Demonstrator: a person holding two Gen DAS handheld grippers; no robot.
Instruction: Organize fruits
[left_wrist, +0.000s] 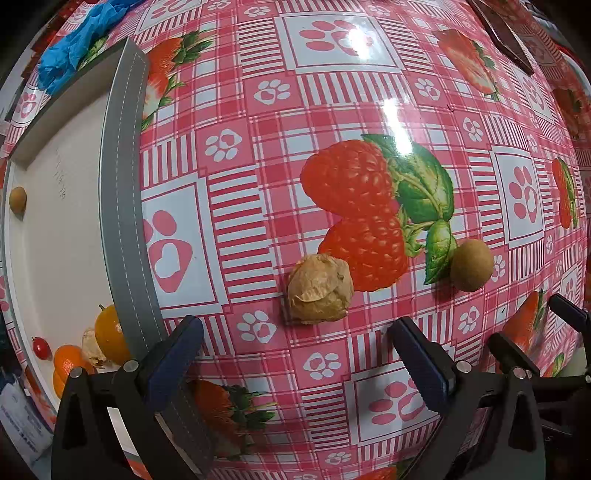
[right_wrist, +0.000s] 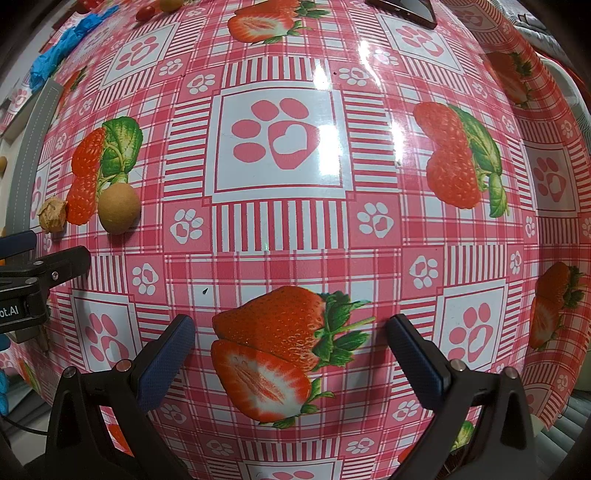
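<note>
A papery tan husked fruit (left_wrist: 319, 289) lies on the tablecloth just ahead of my open, empty left gripper (left_wrist: 295, 338). A round brown longan (left_wrist: 471, 264) lies to its right. Both show at the left of the right wrist view, husked fruit (right_wrist: 53, 214) and longan (right_wrist: 119, 208). A grey-rimmed white tray (left_wrist: 122, 206) on the left holds an orange-yellow fruit (left_wrist: 110, 334), an orange piece (left_wrist: 66, 363), a small red fruit (left_wrist: 41, 348), another husk (left_wrist: 92, 347) and a brown fruit (left_wrist: 17, 199). My right gripper (right_wrist: 291, 339) is open and empty over the cloth.
The table wears a glossy pink checked cloth (right_wrist: 280, 236) printed with strawberries and paws. Blue crumpled plastic (left_wrist: 74, 40) lies behind the tray. A dark flat object (left_wrist: 506, 33) lies at the far right. A small red fruit (right_wrist: 144, 13) and a yellowish one (right_wrist: 170, 3) lie at the far edge.
</note>
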